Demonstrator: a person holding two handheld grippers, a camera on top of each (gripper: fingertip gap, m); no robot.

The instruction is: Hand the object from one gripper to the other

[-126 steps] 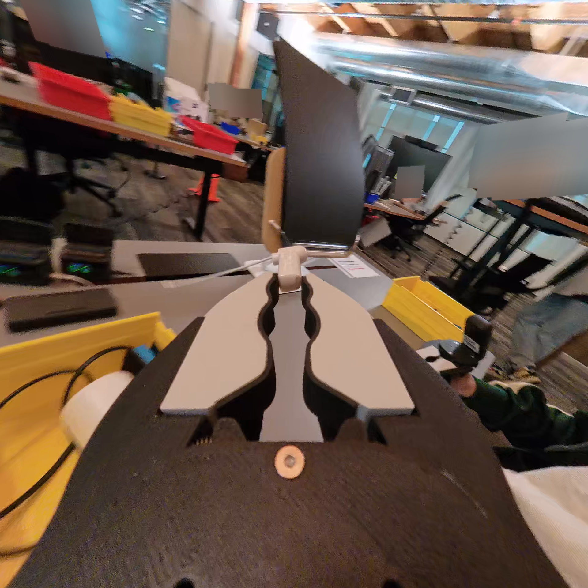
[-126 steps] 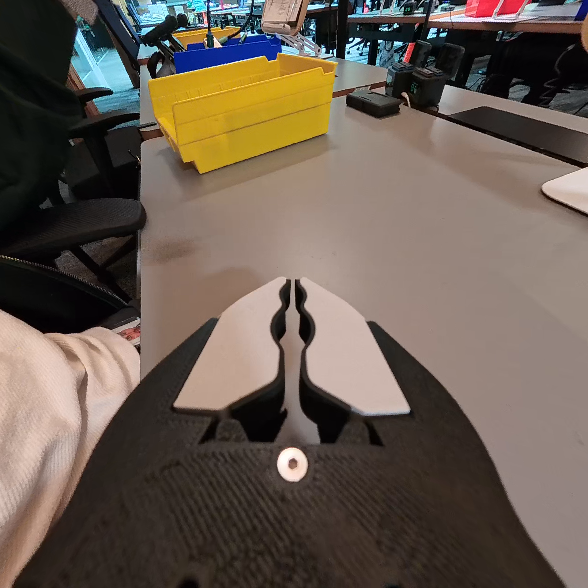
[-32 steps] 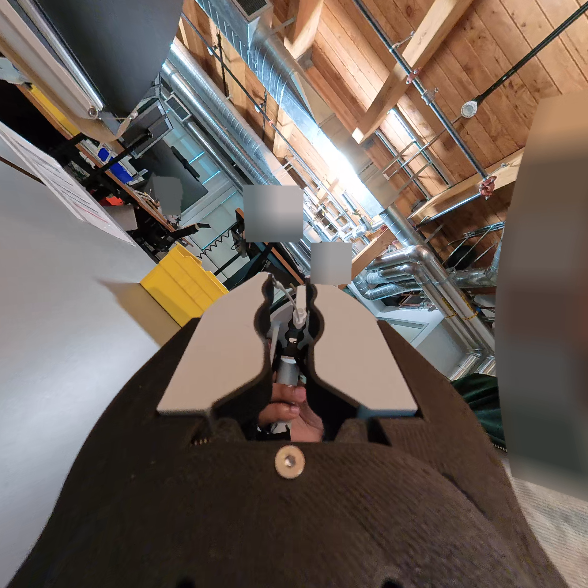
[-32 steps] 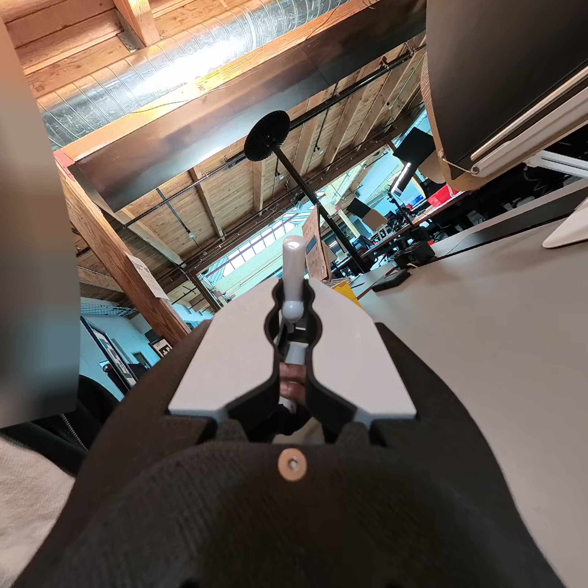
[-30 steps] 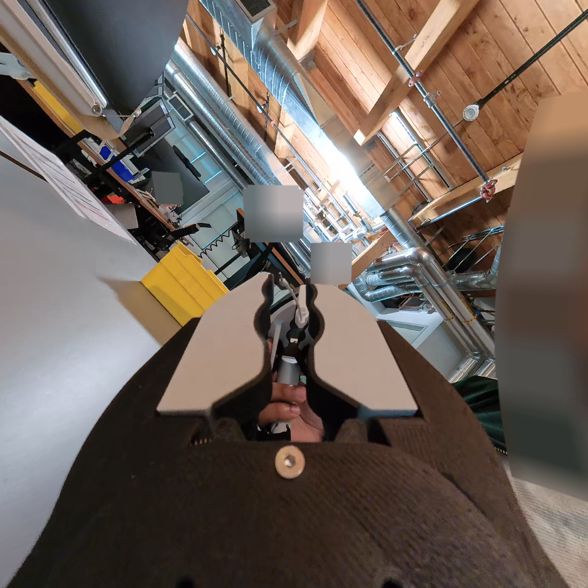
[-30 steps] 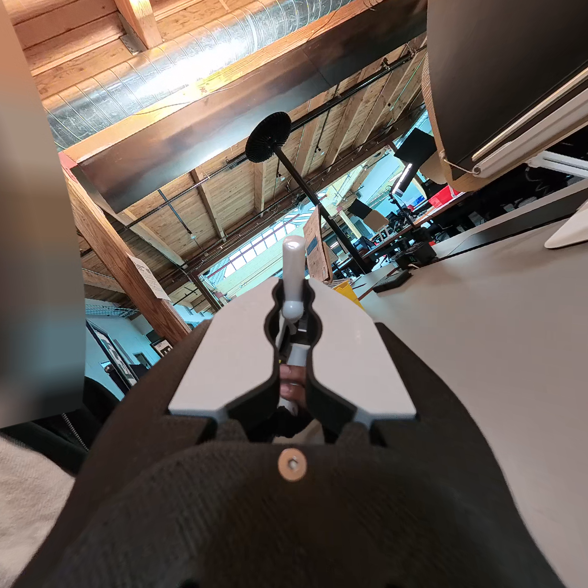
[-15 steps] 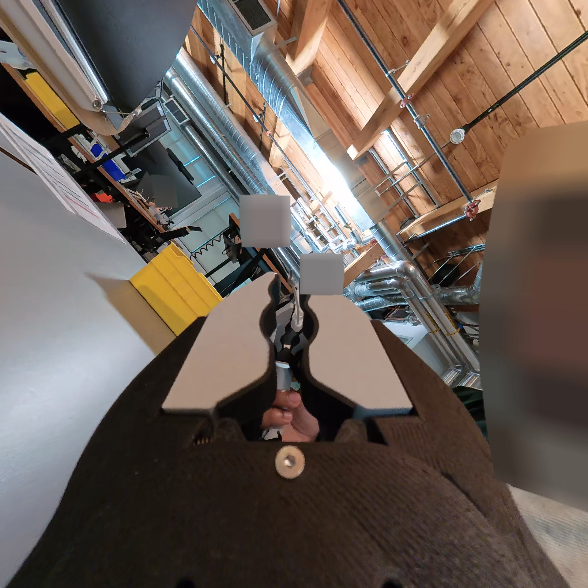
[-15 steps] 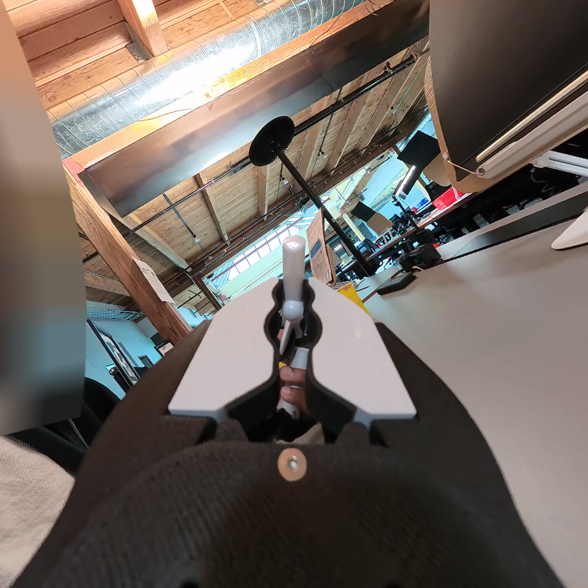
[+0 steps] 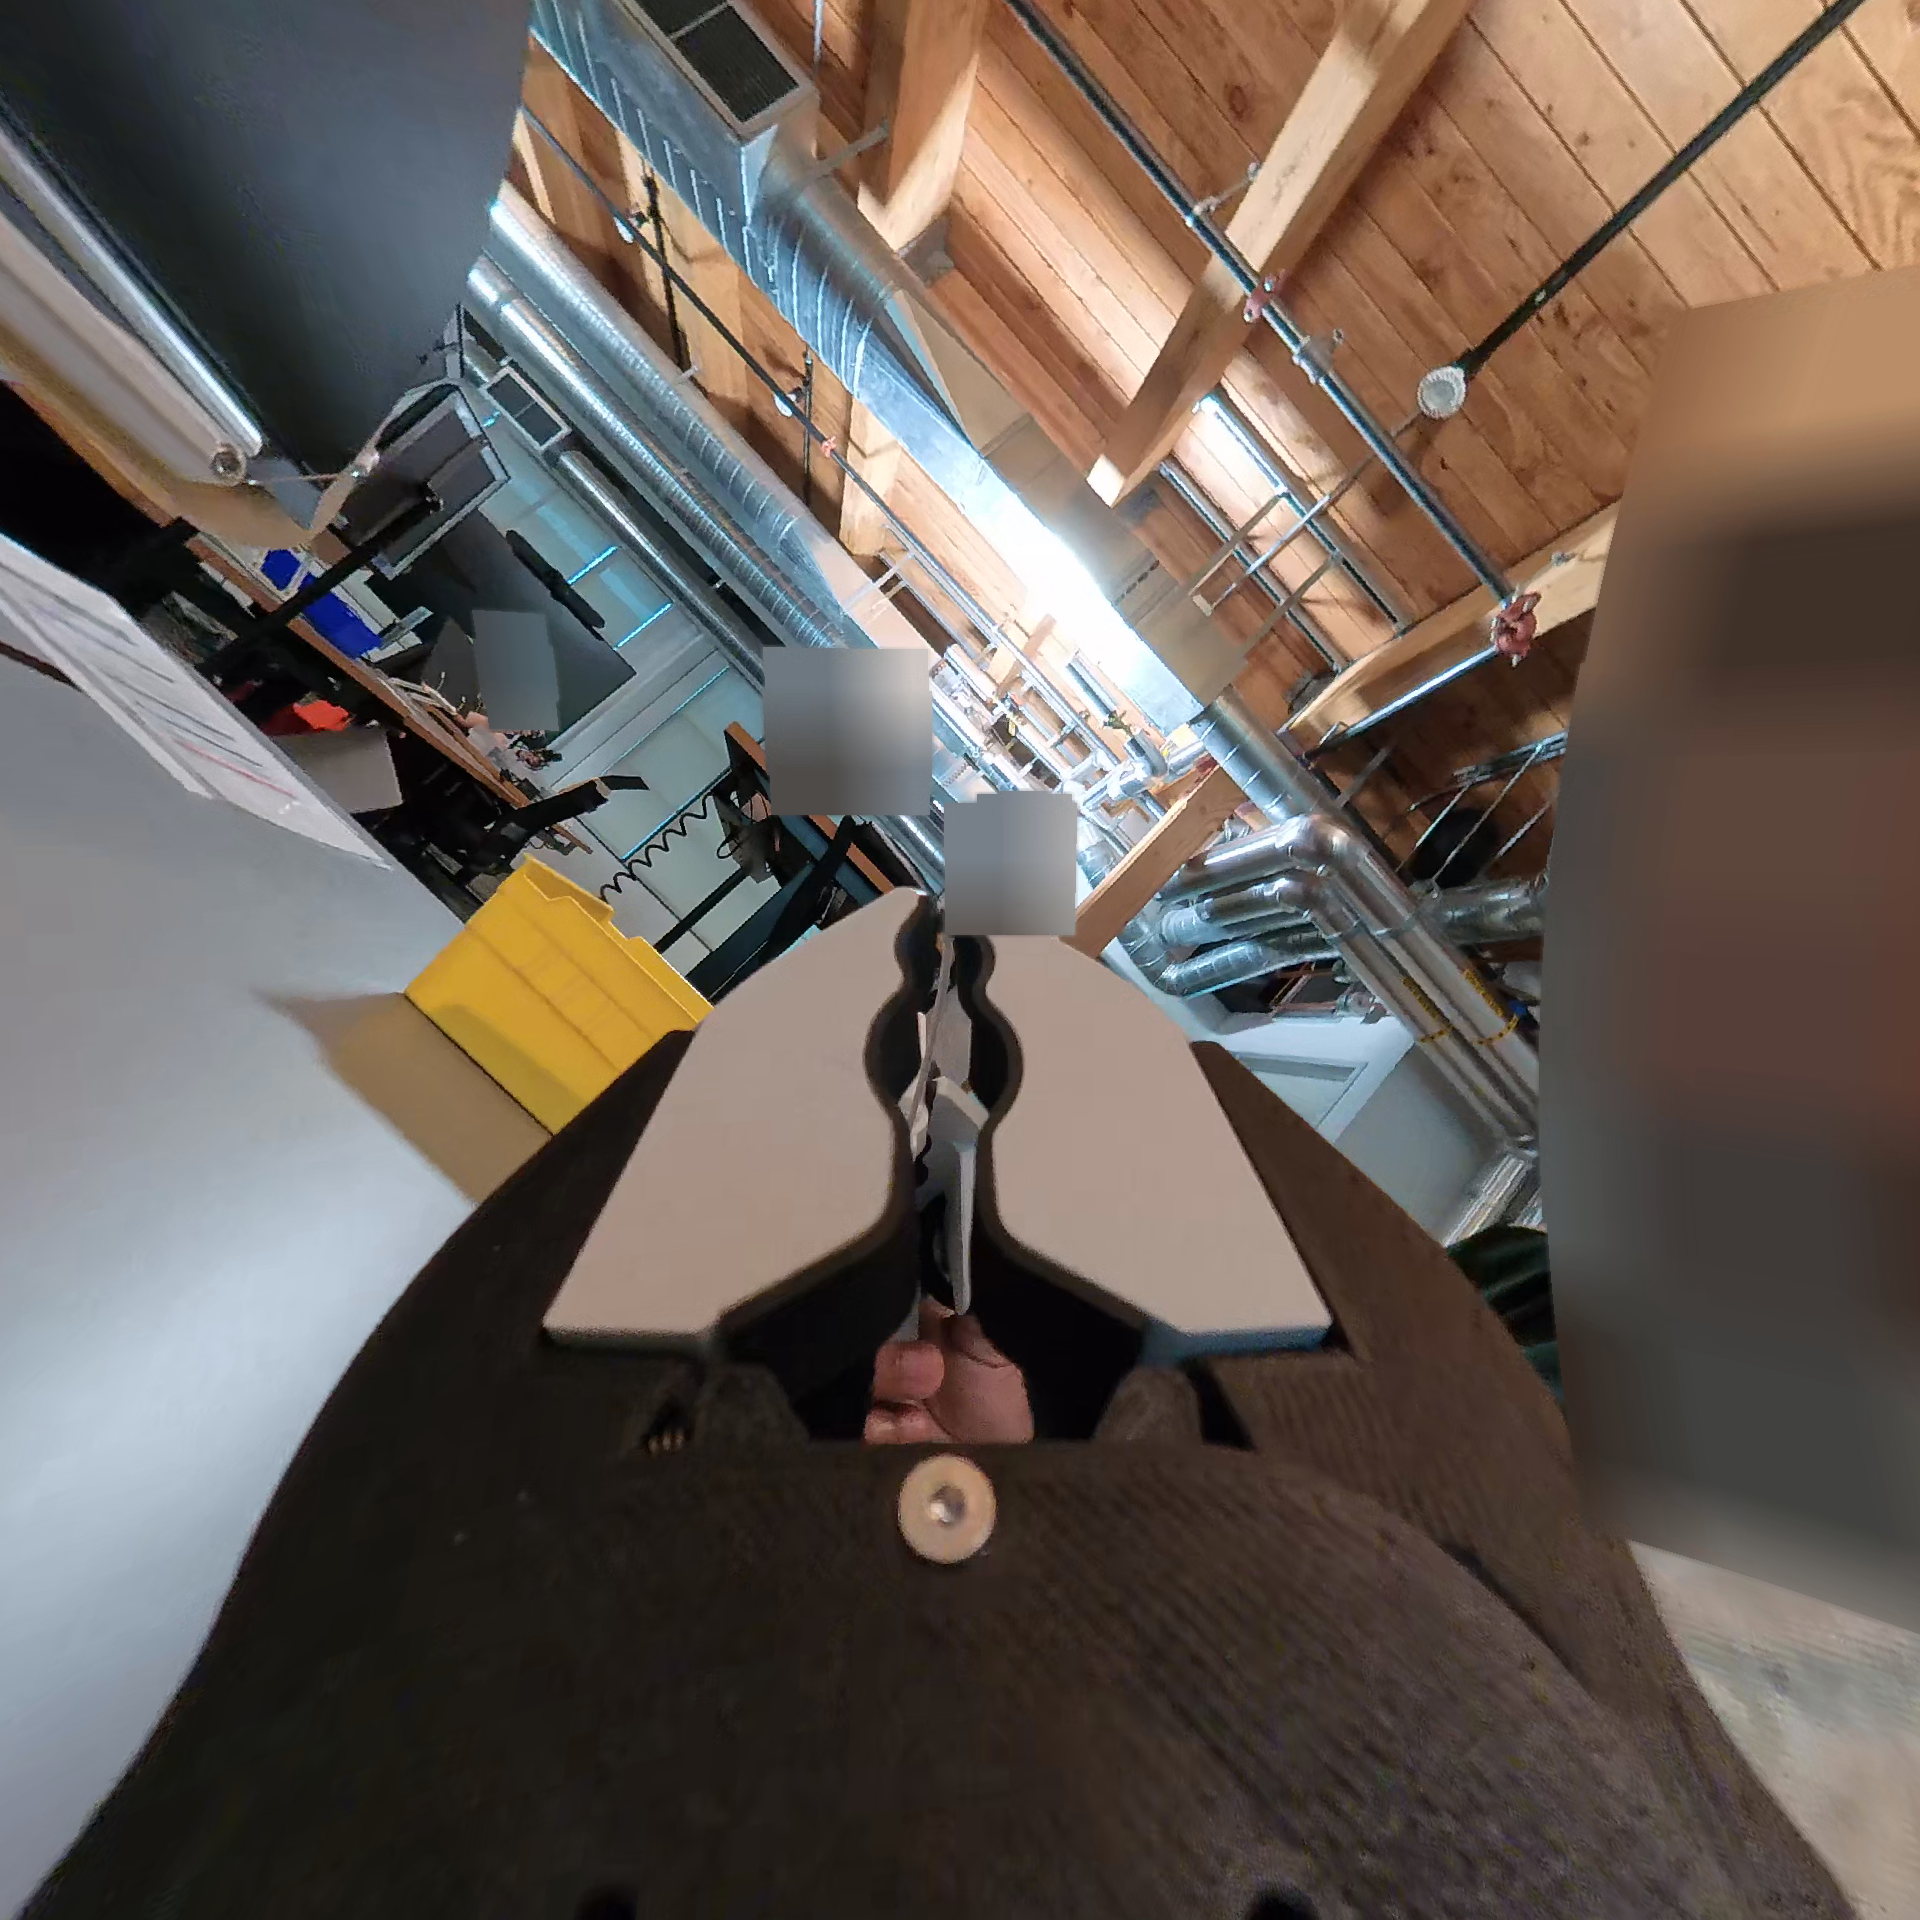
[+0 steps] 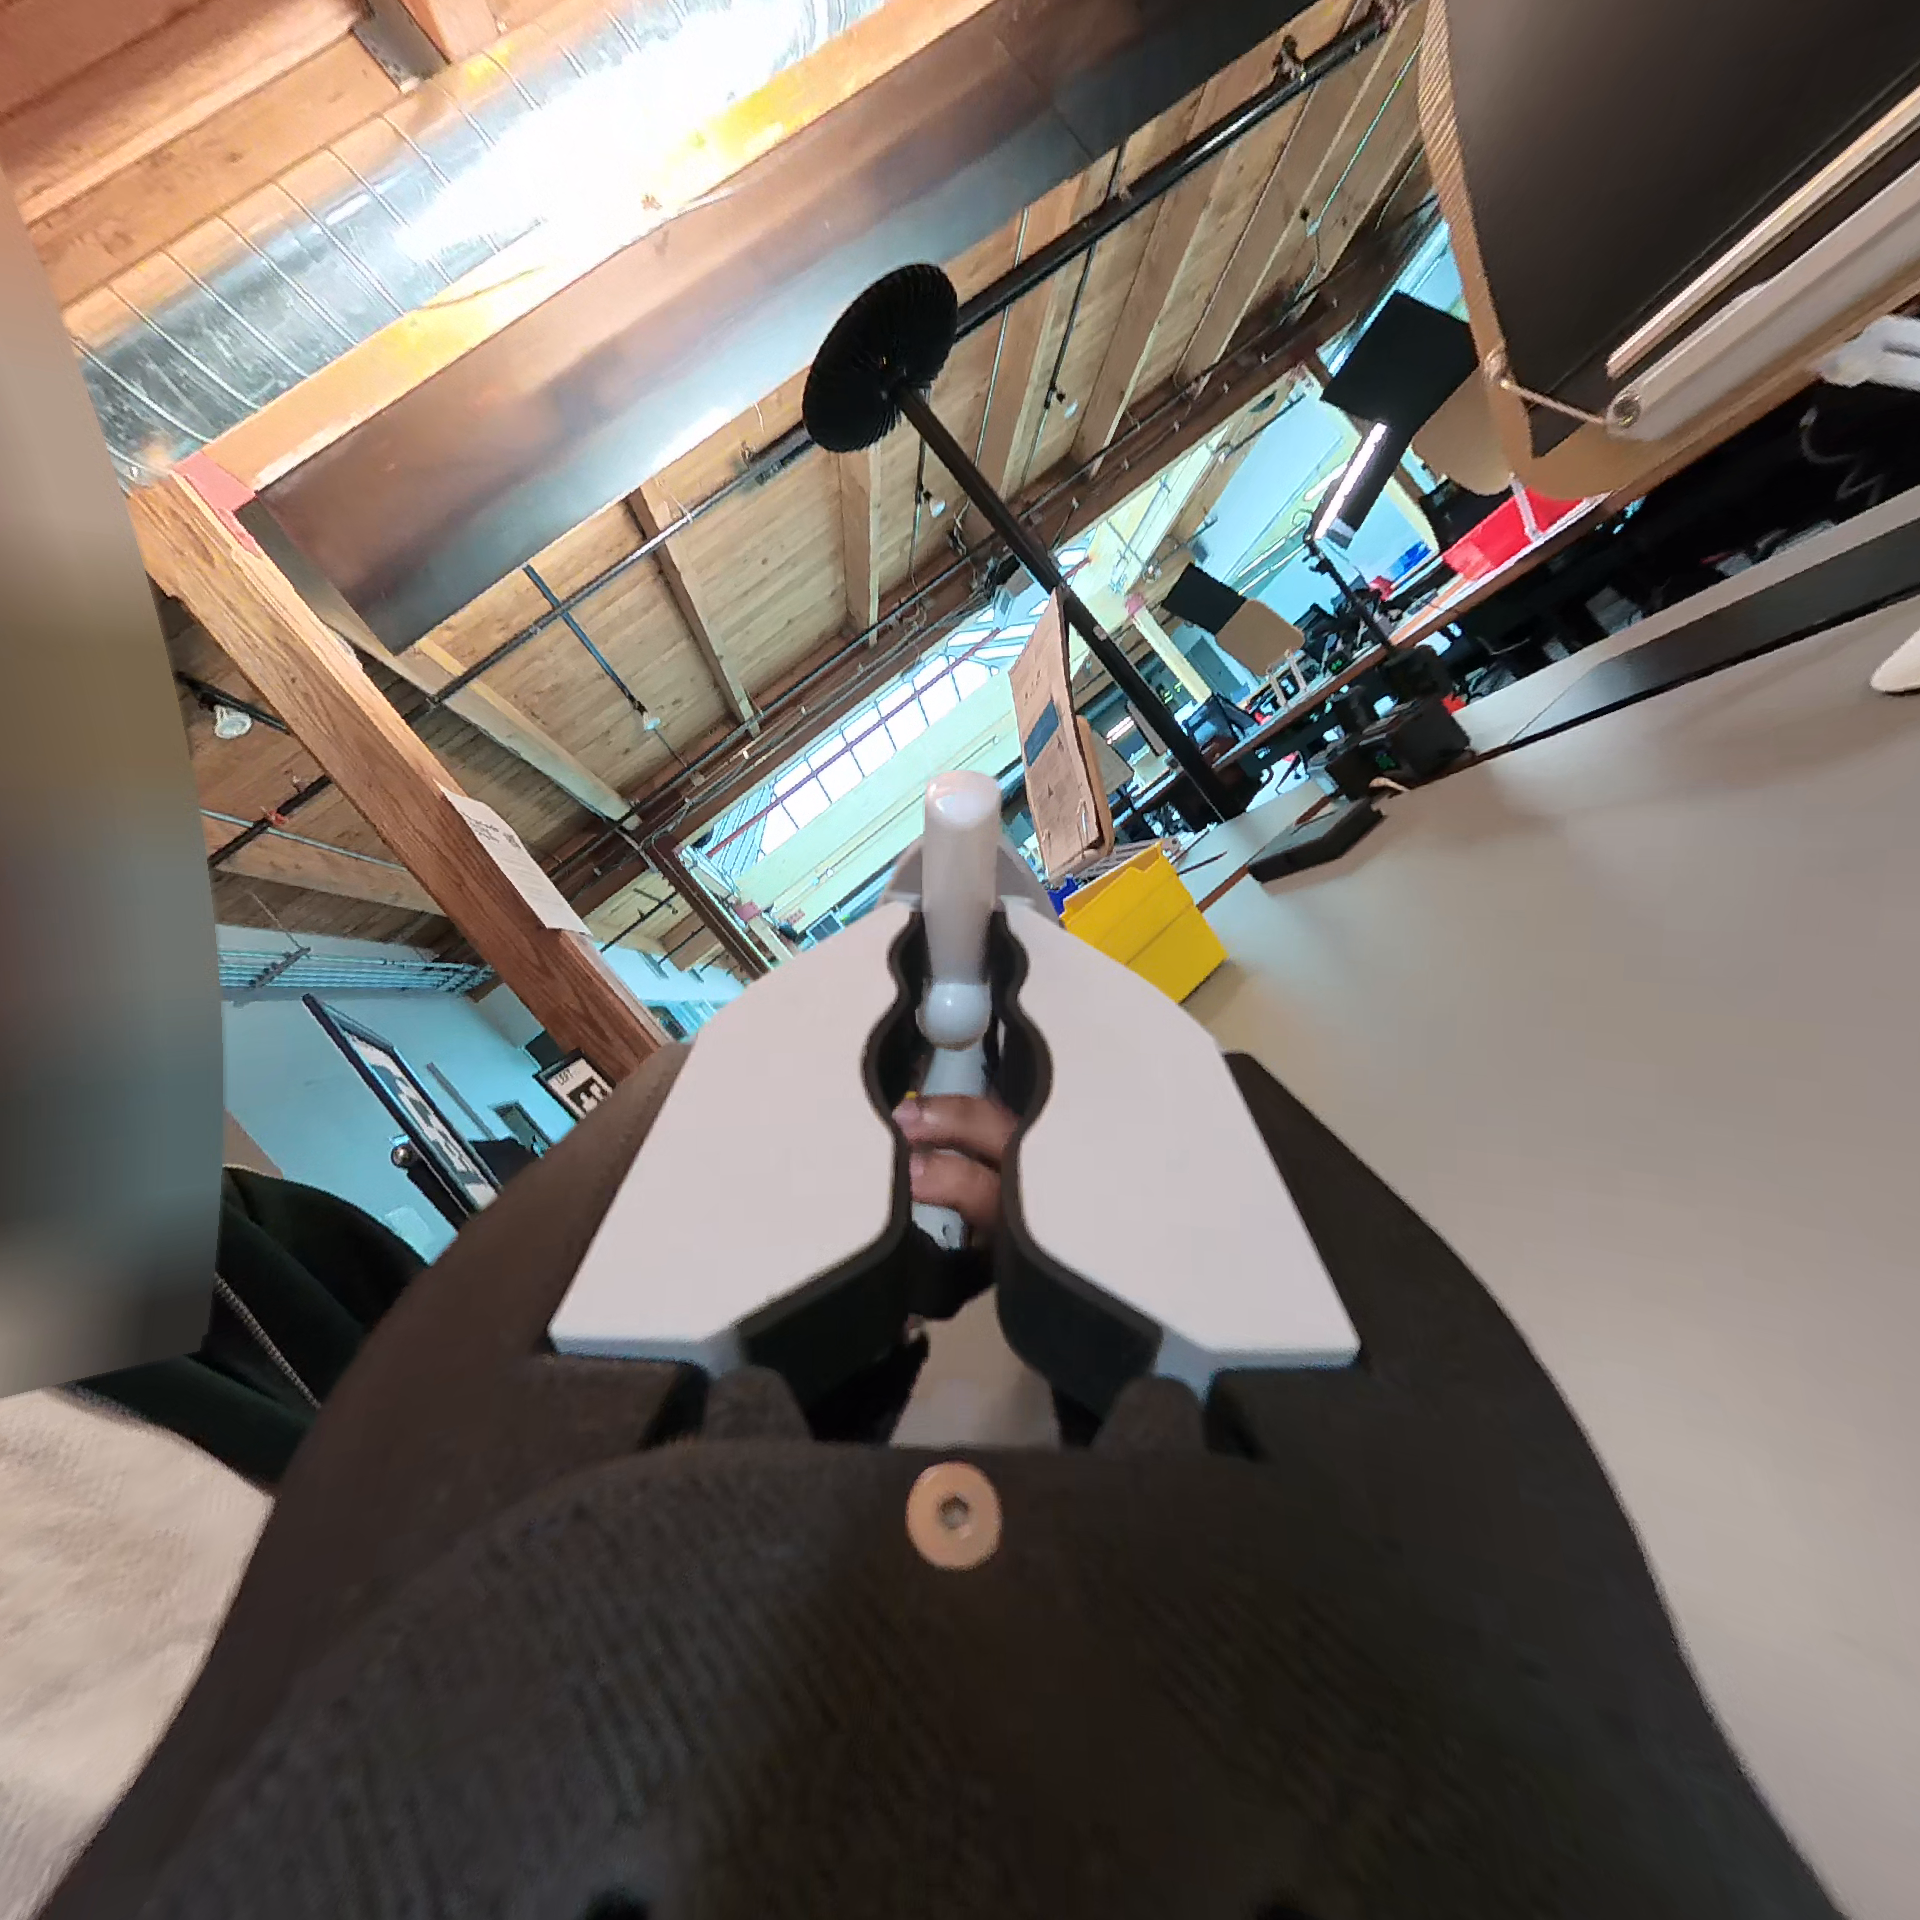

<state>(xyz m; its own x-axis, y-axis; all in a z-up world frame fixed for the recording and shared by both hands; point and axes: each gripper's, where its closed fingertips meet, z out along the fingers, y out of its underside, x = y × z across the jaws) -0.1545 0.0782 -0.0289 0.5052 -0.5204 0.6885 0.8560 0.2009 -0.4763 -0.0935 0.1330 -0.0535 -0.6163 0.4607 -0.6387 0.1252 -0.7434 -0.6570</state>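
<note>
My right gripper [image 10: 961, 925] is shut on a white handle-shaped tool [image 10: 961, 842]. Its rounded end sticks out past the fingertips and its ball knob sits between the pads. Two grey fingertips [image 10: 906, 878] of the left gripper flank that end. In the left wrist view my left gripper [image 9: 951, 925] has its jaws nearly together on a thin white and grey part of the tool [image 9: 940, 1023]. A person's hand shows through the gap in both views [image 9: 940, 1387] [image 10: 951, 1143]. Both grippers tilt up toward the wooden ceiling.
A grey table [image 9: 156, 1143] [image 10: 1558, 987] lies beside the grippers. A yellow bin [image 9: 540, 987] [image 10: 1143, 920] stands at its far edge. A black pole with a round disc [image 10: 883, 353] rises behind. A dark screen [image 10: 1662, 156] hangs above the table. The tips of one gripper are about 9 cm away from the tips of the other.
The left gripper's jaws have narrowed onto the thin part of the tool. Its fingertips now appear beside the white end in the right wrist view. The right gripper keeps its hold.
</note>
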